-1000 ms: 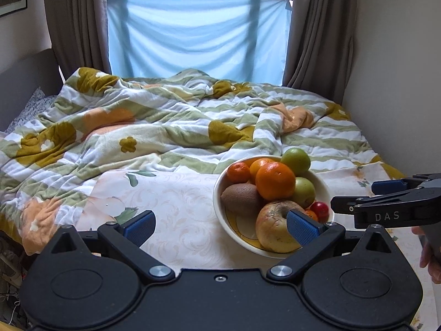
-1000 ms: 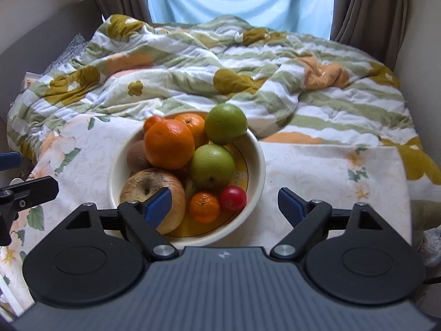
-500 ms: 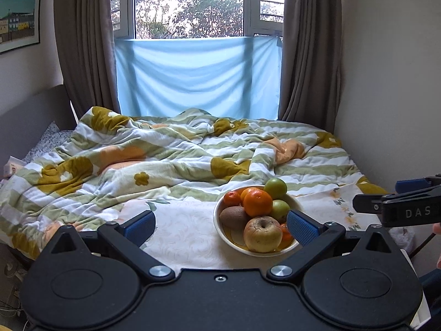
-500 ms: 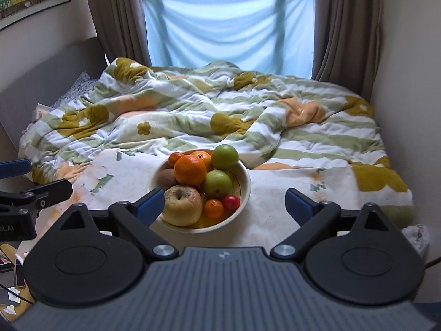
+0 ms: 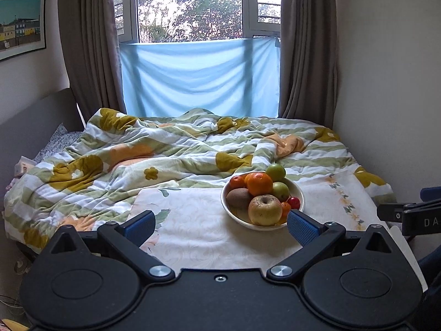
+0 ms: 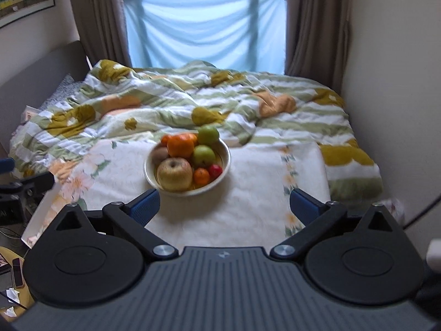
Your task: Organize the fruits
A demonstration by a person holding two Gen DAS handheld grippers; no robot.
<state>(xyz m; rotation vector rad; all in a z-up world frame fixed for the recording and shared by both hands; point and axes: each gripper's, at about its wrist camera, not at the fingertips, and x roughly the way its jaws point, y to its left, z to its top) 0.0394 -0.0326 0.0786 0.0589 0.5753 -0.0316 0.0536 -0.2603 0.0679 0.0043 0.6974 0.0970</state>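
Note:
A white bowl [image 5: 299, 193] of fruit stands on a flowered cloth [image 5: 198, 220] on the bed. It holds a big orange [image 5: 259, 183], green apples, a yellow-brown apple [image 5: 264, 210], a kiwi [image 5: 238, 197], small oranges and a red fruit. The bowl [image 6: 224, 149] also shows in the right wrist view. My left gripper [image 5: 220, 224] is open and empty, well back from the bowl. My right gripper [image 6: 224, 204] is open and empty, also short of the bowl.
A rumpled green, white and yellow quilt [image 5: 165, 149] covers the bed behind the cloth. Walls stand close at right [image 5: 386, 82], a grey headboard at left [image 5: 30, 127]. The window with blue sheet [image 5: 198, 80] and curtains lies beyond. Clutter lies on the floor at left [image 6: 13, 270].
Both grippers have pulled back and up from the bowl, which now looks smaller and farther. Both stay open. The fruit has not moved.

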